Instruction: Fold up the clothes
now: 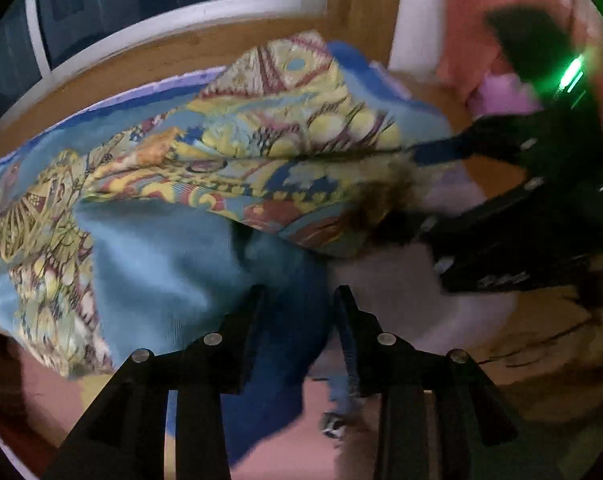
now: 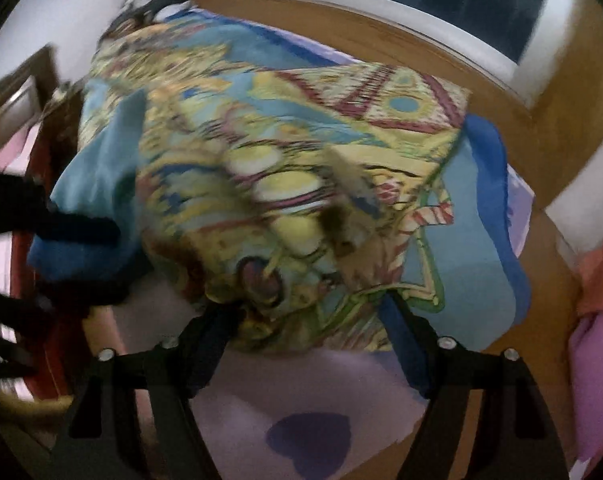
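Patterned garment [image 1: 229, 160] lies bunched on the lilac sheet [image 2: 341, 380], at 12 o'clock of both grippers. Left gripper [image 1: 299, 300]: jaws part open, blue cloth between, grip unclear. Right gripper [image 2: 305, 312]: jaws wide, straddling the hem.

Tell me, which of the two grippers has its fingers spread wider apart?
The right gripper. Its fingers straddle a broad bunch of the patterned cloth, while the left gripper leaves only a narrow gap over the plain blue part of it.
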`<state>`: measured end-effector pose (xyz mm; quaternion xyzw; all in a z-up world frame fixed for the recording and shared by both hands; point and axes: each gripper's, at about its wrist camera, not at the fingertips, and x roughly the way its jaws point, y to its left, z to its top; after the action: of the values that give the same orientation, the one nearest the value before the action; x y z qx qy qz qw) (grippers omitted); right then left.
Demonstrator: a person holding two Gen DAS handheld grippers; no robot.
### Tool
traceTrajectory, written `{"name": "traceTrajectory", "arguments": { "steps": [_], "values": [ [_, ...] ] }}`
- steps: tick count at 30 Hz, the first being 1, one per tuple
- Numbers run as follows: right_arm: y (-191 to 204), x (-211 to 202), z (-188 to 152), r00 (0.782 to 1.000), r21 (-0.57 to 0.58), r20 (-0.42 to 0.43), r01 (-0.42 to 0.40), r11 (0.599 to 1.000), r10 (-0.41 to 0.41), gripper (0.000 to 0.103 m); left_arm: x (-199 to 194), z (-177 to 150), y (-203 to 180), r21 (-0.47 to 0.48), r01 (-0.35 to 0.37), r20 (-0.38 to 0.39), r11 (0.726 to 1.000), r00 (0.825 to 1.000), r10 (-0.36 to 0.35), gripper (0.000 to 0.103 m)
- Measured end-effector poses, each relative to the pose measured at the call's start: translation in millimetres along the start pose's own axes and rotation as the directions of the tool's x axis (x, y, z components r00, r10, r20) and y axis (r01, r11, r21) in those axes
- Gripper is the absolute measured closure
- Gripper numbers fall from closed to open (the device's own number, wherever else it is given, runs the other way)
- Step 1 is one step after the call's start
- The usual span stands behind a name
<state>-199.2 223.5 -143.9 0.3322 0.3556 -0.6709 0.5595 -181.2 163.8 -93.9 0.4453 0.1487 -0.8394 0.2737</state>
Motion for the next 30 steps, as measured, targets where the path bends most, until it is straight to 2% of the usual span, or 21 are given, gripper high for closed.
{"name": "traceTrajectory", "arguments": {
  "steps": [1,2,3,7,10,13,16,19,21,22,24,27,30],
  "values": [
    [-3.8,0.2,0.9,1.0,0.027,-0.003,-0.015,1.0,0.015,0.069,3.1,1.6,0.1,-0.004,-0.014,0.006,1.0,1.0,0.015,0.072],
    [-7.7,-2.1,2.1,1.0,0.046,0.0,-0.016,0.999,0.017,0.082,1.9,2.6,1.7,-0.015,-0.013,0.007,1.0,1.0,0.014,0.093],
    [-12.2,-6.5,3.7,1.0,0.061,0.008,-0.003,0.998,0.003,0.099,-1.8,3.8,4.2,-0.031,-0.006,0.012,1.0,1.0,0.006,0.102],
    [-43.1,-41.0,15.6,0.99,0.101,0.083,0.109,0.989,-0.118,0.1,-51.8,11.9,20.8,-0.112,0.043,0.11,0.993,0.993,-0.031,0.101],
    [-83.0,-88.1,31.5,0.957,0.155,0.172,0.207,0.966,-0.232,0.1,-111.8,19.5,27.7,-0.156,0.139,0.223,0.978,0.969,-0.102,0.101],
    [-123.5,-142.9,53.2,0.901,0.2,0.266,0.296,0.934,-0.343,0.1,-169.5,25.3,17.5,-0.144,0.247,0.321,0.958,0.928,-0.191,0.101],
    [-160.3,-197.1,72.7,0.826,0.205,0.352,0.391,0.897,-0.44,0.1,-215.8,29.1,-10.5,-0.06,0.346,0.376,0.936,0.877,-0.3,0.101],
    [-177.7,-241.9,84.7,0.748,0.168,0.419,0.493,0.854,-0.515,0.1,-234.2,32.0,-42.3,0.01,0.406,0.376,0.914,0.845,-0.38,0.102],
    [-181.7,-259.9,89.8,0.713,0.137,0.446,0.543,0.828,-0.541,0.1,-239.7,33.9,-65.5,0.067,0.445,0.358,0.893,0.824,-0.438,0.103],
    [-181.8,-264.2,91.5,0.703,0.105,0.452,0.57,0.815,-0.549,0.1,-235.8,35.2,-77.8,0.095,0.457,0.331,0.884,0.823,-0.461,0.103],
    [-180.6,-255.4,92.4,0.694,0.025,0.433,0.629,0.777,-0.575,0.099,-224.9,36.8,-94.5,0.108,0.493,0.28,0.863,0.818,-0.502,0.103],
    [-181.0,-215.5,72.5,0.731,-0.105,0.327,0.658,0.746,-0.599,0.099,-207.2,36.6,-107.5,0.088,0.513,0.232,0.854,0.823,-0.518,0.103],
    [-188.2,-152.3,25.9,0.76,-0.225,0.143,0.649,0.727,-0.634,0.099,-197.2,30.7,-118.4,0.055,0.518,0.205,0.854,0.831,-0.517,0.103]
  ]
}}
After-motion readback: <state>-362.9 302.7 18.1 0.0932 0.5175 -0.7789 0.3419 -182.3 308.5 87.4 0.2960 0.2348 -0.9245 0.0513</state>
